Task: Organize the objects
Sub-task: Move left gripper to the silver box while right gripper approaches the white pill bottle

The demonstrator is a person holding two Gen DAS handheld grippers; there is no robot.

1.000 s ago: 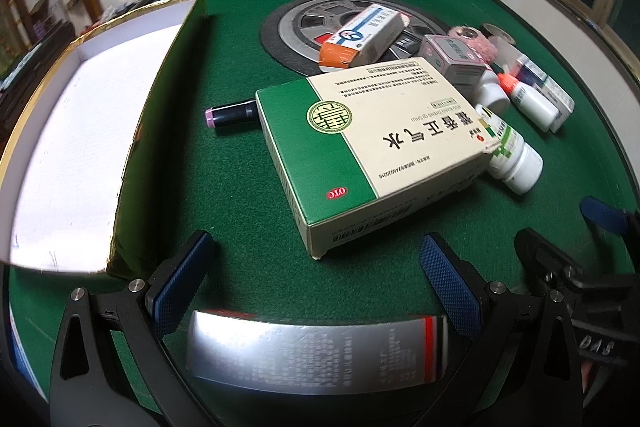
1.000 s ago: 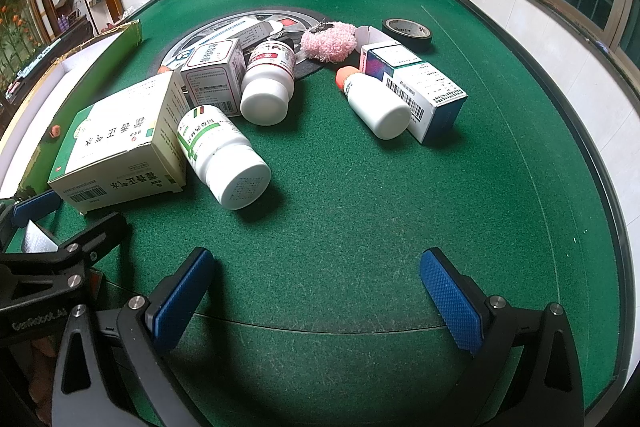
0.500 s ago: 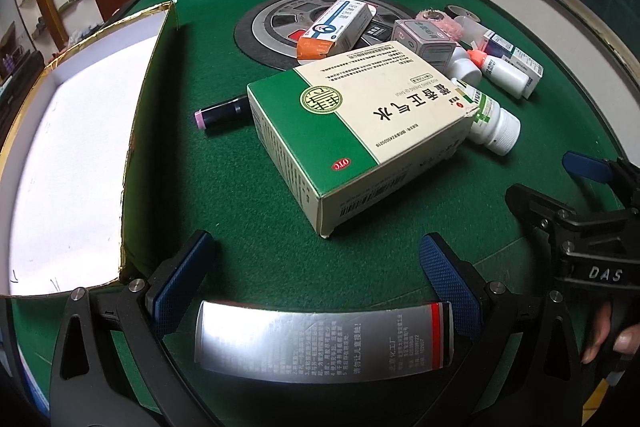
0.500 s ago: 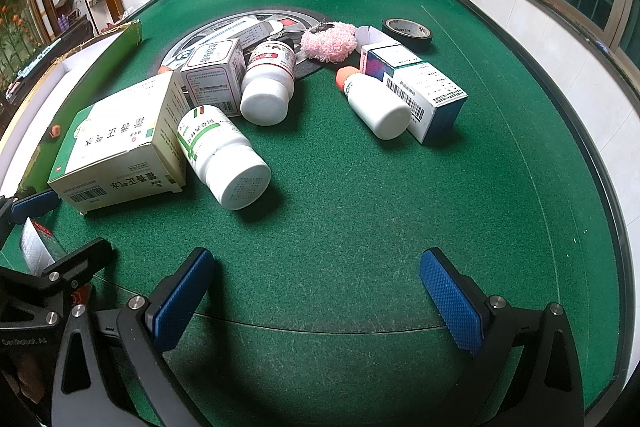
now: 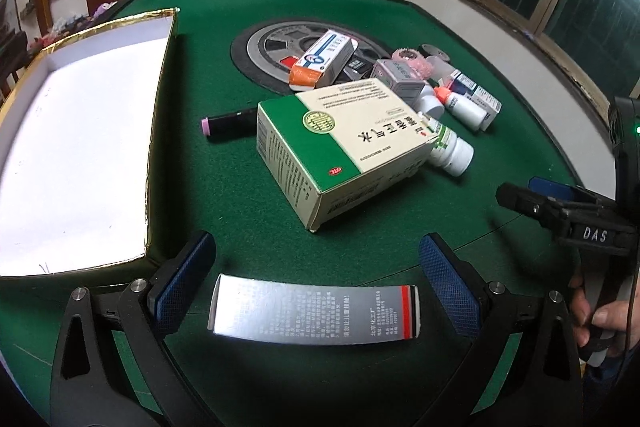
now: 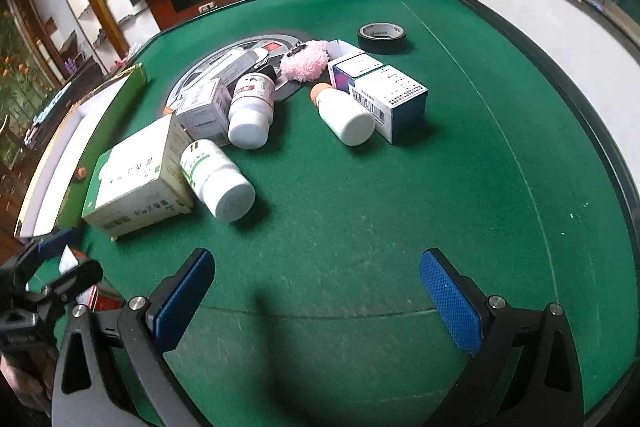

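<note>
My left gripper point(image 5: 316, 263) is open. A silver box point(image 5: 316, 311) lies on the green felt just below and between its blue pads, apart from them. Ahead lies a large green-and-cream medicine box point(image 5: 344, 143) with a white bottle point(image 5: 450, 147) against it. A gold-edged open box with a white floor point(image 5: 80, 131) stands at the left. My right gripper point(image 6: 316, 291) is open and empty over bare felt; it also shows in the left wrist view point(image 5: 560, 203). The medicine box point(image 6: 136, 179) and white bottles point(image 6: 218, 179) lie ahead-left of it.
A black tube with a pink end point(image 5: 228, 121), an orange-ended box point(image 5: 324, 61) on a grey disc, a pink puff point(image 6: 306, 61), a blue-white box point(image 6: 384, 95) and a tape roll point(image 6: 382, 35) lie on the table. The table rim point(image 6: 580, 99) curves at the right.
Both grippers have risen and tilted back, so the objects look farther away. The silver box has stayed on the felt between the left fingers. The jaws have kept their width.
</note>
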